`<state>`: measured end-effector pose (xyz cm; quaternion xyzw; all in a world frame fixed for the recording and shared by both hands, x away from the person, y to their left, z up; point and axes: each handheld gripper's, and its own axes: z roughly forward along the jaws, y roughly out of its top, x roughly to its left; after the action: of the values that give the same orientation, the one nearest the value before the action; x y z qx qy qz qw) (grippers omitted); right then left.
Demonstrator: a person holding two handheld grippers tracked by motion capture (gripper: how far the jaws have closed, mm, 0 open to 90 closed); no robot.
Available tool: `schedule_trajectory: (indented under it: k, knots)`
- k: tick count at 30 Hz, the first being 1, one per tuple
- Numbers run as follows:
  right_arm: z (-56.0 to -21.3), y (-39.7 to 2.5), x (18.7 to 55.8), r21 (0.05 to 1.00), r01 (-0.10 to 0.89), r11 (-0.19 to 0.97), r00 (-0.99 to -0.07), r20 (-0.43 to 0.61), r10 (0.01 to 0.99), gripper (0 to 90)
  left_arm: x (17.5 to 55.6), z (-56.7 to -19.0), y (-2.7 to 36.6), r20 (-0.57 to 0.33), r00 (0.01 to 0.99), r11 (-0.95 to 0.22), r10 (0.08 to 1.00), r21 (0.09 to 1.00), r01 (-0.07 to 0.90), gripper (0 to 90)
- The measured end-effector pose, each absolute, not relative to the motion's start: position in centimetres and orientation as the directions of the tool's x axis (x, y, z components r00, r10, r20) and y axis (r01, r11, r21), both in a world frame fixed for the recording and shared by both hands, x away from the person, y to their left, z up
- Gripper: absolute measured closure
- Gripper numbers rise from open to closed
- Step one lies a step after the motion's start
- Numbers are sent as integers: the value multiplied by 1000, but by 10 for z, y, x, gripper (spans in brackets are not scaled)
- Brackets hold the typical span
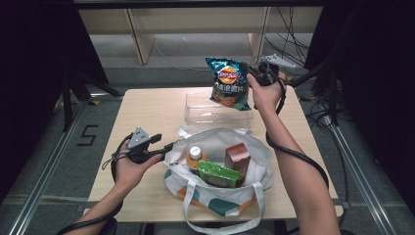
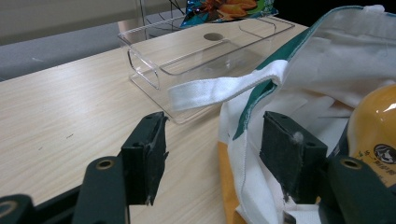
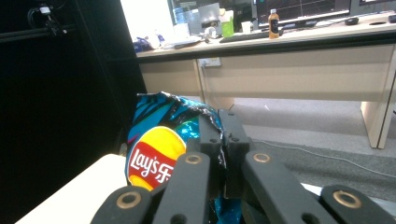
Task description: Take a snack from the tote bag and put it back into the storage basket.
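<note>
On the wooden table (image 1: 147, 112), your white tote bag (image 1: 215, 188) stands open as the landmark: beyond it lies the clear plastic tray (image 1: 195, 115), and above the tray's far right end hangs the blue bag of crisps (image 1: 228, 83). Your right gripper (image 1: 259, 73) has its jaws pressed together on the packet's crimped top edge, the packet dangling free below, clear of both tray and tote. Your left gripper (image 1: 169, 146) sits at the tote's left rim with jaws parted wide; in the left gripper view the cloth edge runs between them, the right pad (image 2: 285, 154) looks to be against the fabric and the left pad (image 2: 152, 154) stands off it, so nothing is pinched yet. Inside the tote stand an orange bottle (image 1: 195, 159), a brown carton (image 1: 237, 159) and a green packet (image 1: 219, 175). To lay the crisps down well, judge the tray's long axis first, lower the packet flat and level inside its walls, and release only once its bottom edge rests on the tray floor; keep the grip on the seam light so the contents stay whole.
</note>
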<state>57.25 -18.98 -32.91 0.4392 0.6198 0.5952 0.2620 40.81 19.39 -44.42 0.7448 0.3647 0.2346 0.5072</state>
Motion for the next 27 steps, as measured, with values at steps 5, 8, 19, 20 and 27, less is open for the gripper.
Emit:
schedule_trajectory:
  k: [5,8,19,20,27]
  knots:
    - [-331,-190,577,967,235,-96,-474,200,857,900,407,-444,194,-22,619,-217,785,926,309,397]
    - [-332,-189,578,967,235,-97,-474,201,857,900,407,-443,194,-23,619,-216,785,926,309,396]
    - [-336,-182,580,961,254,-106,-471,219,855,900,407,-444,193,-29,619,-211,785,926,312,395]
    - [-336,-182,580,960,258,-110,-470,224,854,900,407,-443,194,-20,622,-219,783,927,305,395]
    - [-340,-179,582,962,257,-94,-468,209,859,899,406,-443,193,-20,622,-220,783,926,308,395]
